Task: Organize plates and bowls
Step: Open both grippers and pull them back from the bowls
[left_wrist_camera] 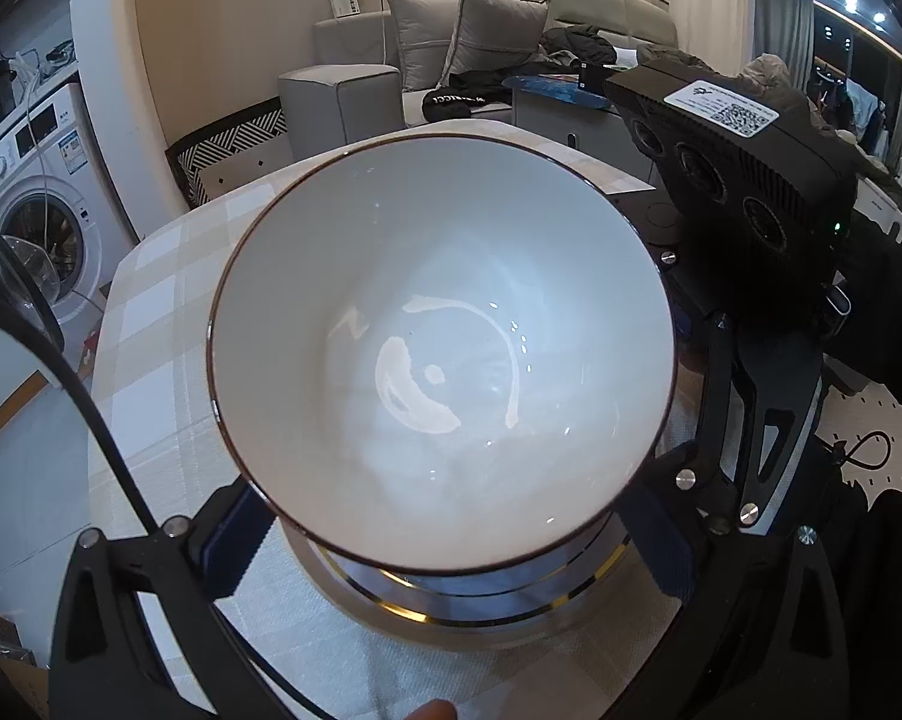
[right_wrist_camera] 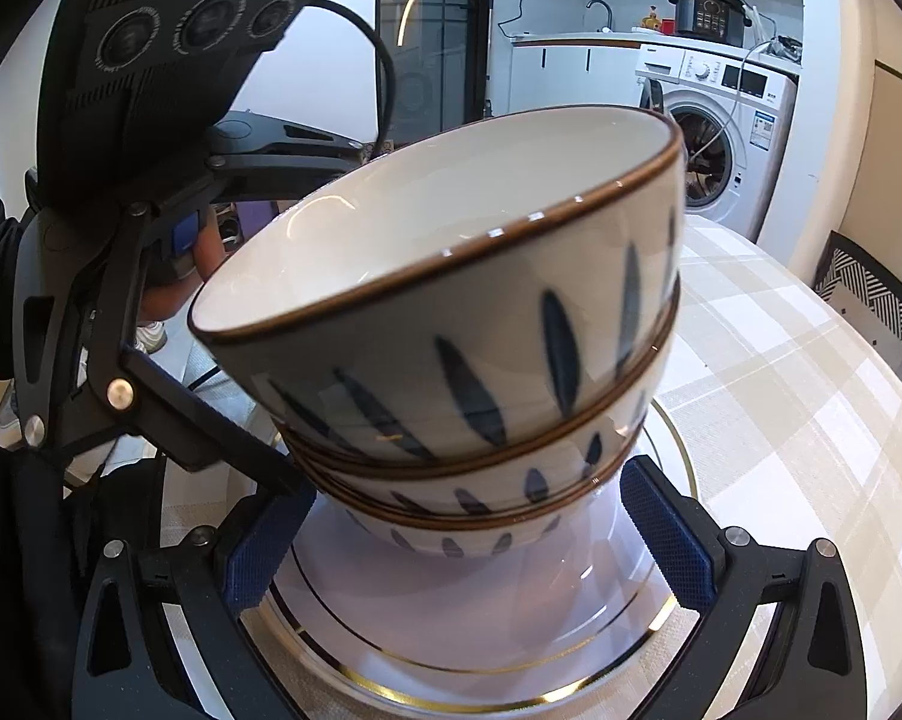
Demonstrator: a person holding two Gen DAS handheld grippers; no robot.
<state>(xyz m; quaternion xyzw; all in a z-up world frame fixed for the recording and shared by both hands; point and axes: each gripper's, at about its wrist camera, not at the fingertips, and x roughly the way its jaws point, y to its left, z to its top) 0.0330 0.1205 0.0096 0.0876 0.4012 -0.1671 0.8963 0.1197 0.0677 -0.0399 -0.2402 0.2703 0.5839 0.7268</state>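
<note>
A stack of three white bowls (right_wrist_camera: 451, 324) with blue leaf strokes and brown rims leans to one side on a pile of white gold-rimmed plates (right_wrist_camera: 451, 630). In the left wrist view the top bowl (left_wrist_camera: 445, 336) fills the middle, above the plates (left_wrist_camera: 451, 606). My left gripper (left_wrist_camera: 445, 540) is shut on the stack's lower part. One of its fingers (right_wrist_camera: 229, 438) presses the stack's left side. My right gripper (right_wrist_camera: 466, 540) is open, its blue pads (right_wrist_camera: 265, 552) flanking the bottom bowl just above the plates.
The plates rest on a round table with a beige checked cloth (right_wrist_camera: 781, 390). A washing machine (right_wrist_camera: 721, 138) stands beyond the table. A grey sofa (left_wrist_camera: 451, 42) with cushions is behind it. The right gripper's camera housing (left_wrist_camera: 733, 162) hangs close to the bowl's right.
</note>
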